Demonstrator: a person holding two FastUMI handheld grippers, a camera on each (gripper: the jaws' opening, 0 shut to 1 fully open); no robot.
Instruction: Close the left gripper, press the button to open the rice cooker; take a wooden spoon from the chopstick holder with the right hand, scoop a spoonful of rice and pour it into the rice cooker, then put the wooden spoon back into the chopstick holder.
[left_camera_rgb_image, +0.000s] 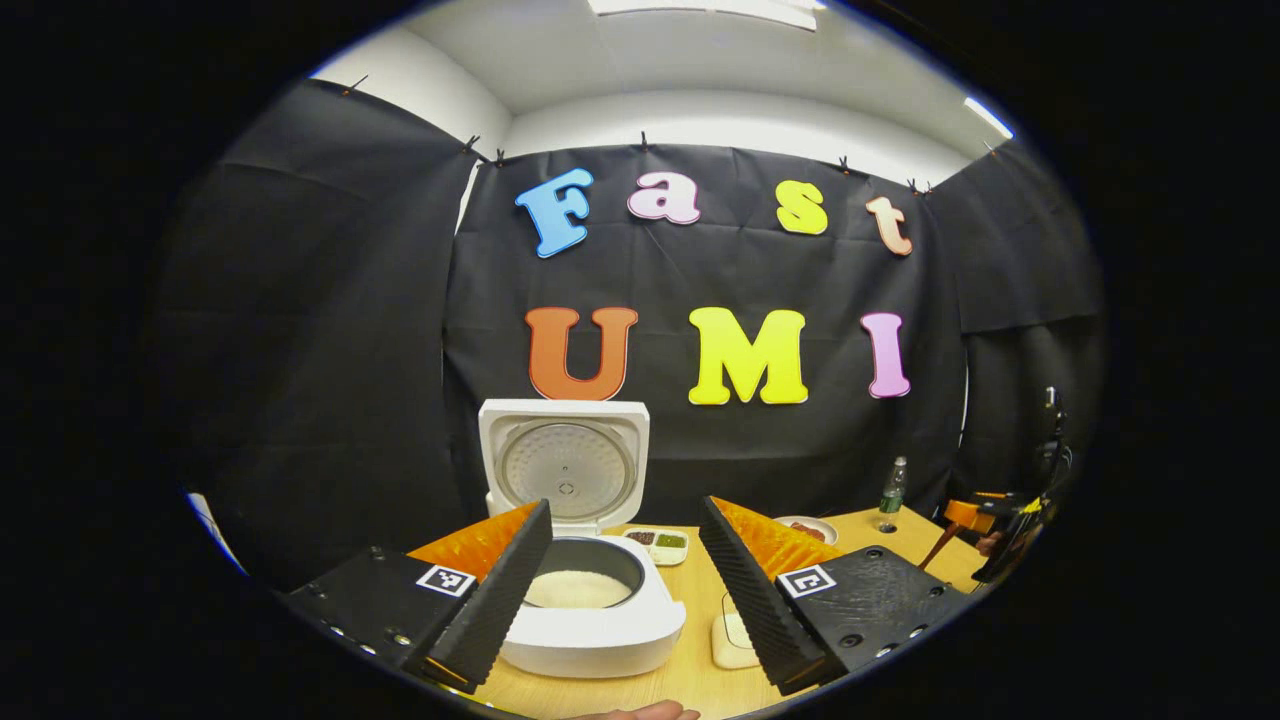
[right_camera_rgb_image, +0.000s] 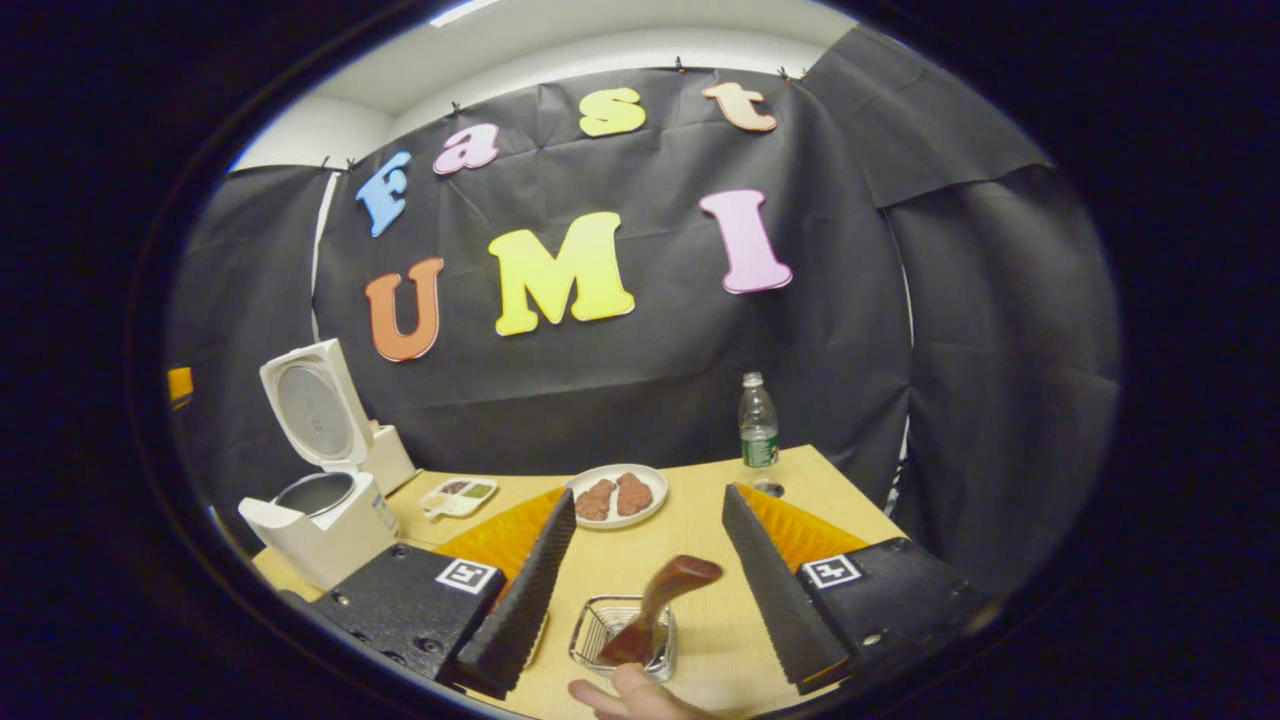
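The right gripper (right_camera_rgb_image: 645, 560) has its fingers spread apart above the wooden spoon (right_camera_rgb_image: 658, 606), which stands tilted in the wire chopstick holder (right_camera_rgb_image: 612, 634) on the table (right_camera_rgb_image: 700, 530). The left gripper (left_camera_rgb_image: 625, 575) is also spread, before the open rice cooker (left_camera_rgb_image: 590, 600), rice showing in its pot

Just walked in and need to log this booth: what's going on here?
A person is working with two handheld grippers at a wooden table. The rice cooker stands with its lid up and rice inside. The left gripper hangs open in front of it. The right gripper is open too, above the wooden spoon, which sits in the wire chopstick holder.
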